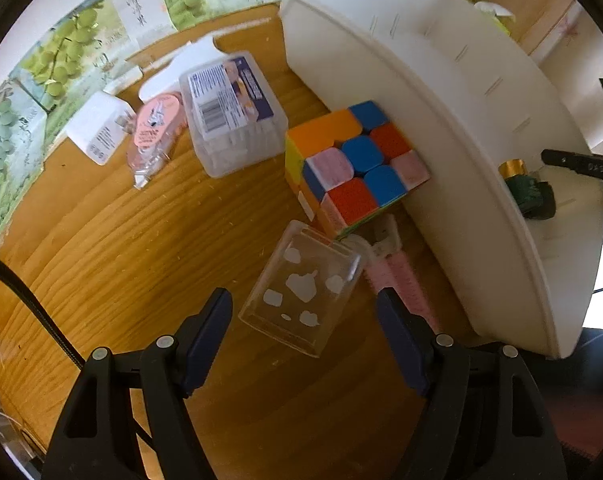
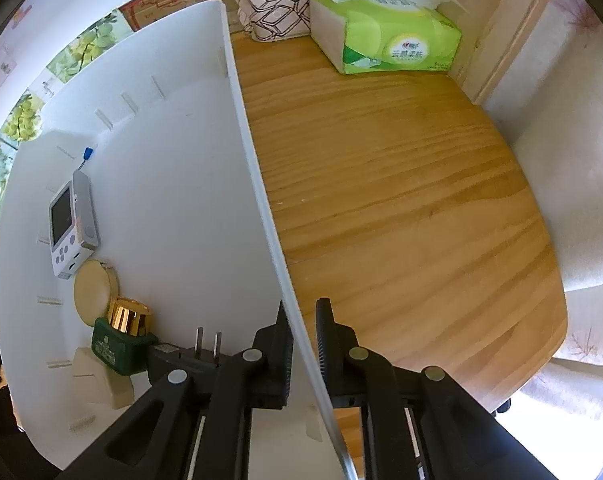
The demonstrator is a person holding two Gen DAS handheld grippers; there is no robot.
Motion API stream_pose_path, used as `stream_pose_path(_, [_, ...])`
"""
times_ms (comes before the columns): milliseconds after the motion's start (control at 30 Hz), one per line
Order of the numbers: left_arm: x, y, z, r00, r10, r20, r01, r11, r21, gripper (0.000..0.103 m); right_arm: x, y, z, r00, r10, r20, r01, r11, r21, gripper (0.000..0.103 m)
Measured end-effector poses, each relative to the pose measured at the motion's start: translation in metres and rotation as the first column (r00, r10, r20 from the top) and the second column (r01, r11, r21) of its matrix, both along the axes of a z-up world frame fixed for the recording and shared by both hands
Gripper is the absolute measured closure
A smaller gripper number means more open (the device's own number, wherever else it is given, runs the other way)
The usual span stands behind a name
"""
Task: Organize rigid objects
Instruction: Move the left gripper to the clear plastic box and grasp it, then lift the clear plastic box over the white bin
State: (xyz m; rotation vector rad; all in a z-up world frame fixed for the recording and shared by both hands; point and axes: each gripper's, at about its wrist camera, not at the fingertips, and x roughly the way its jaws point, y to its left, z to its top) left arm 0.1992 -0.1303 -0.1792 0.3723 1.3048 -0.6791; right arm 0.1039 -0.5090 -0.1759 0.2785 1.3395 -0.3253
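A: What's the biggest thing on the wooden table point(image 2: 401, 184)?

B: A white plastic bin point(image 1: 441, 128), its wall rising beside the loose items. Inside it lie a small white handheld game console point(image 2: 71, 224), a green bottle with a gold cap point(image 2: 121, 340), a round cream lid point(image 2: 93, 290) and a black plug point(image 2: 193, 356).

A: And outside the bin?

B: A colourful puzzle cube point(image 1: 353, 164) touches the bin's wall. Just in front of it lies a clear box with white shapes point(image 1: 301, 288), over a pink comb-like thing point(image 1: 397, 276). Farther off sit a clear labelled box point(image 1: 229, 116), a pink packet point(image 1: 153, 132) and a white charger point(image 1: 97, 128). A green tissue pack point(image 2: 385, 36) stands at the far edge.

A: The grippers?

B: The left gripper point(image 1: 303, 312) hangs with jaws wide, the clear box between them, untouched. The right gripper point(image 2: 303, 340) straddles the bin's rim, jaws nearly closed; a gap shows on one side.
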Motion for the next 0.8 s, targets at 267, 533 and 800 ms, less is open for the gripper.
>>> stream_pose_path(267, [0.011, 0.000, -0.015, 0.999, 0.011, -0.039, -0.010, 1.000, 0.024, 0.026, 0.003, -0.002, -0.001, 1.000, -0.027, -0.006, 0.027, 1.000, 0.007, 0.091])
stream_pose_path(533, [0.019, -0.004, -0.016, 0.999, 0.003, -0.043, -0.002, 0.999, 0.041, 0.040, 0.006, -0.001, -0.005, 0.999, -0.040, -0.016, 0.040, 0.999, 0.003, 0.090])
stream_pose_path(800, [0.025, -0.011, -0.011, 0.997, 0.041, -0.068, -0.039, 0.999, 0.021, 0.044, 0.009, 0.002, -0.006, 0.999, -0.041, -0.019, 0.041, 0.999, -0.007, 0.090])
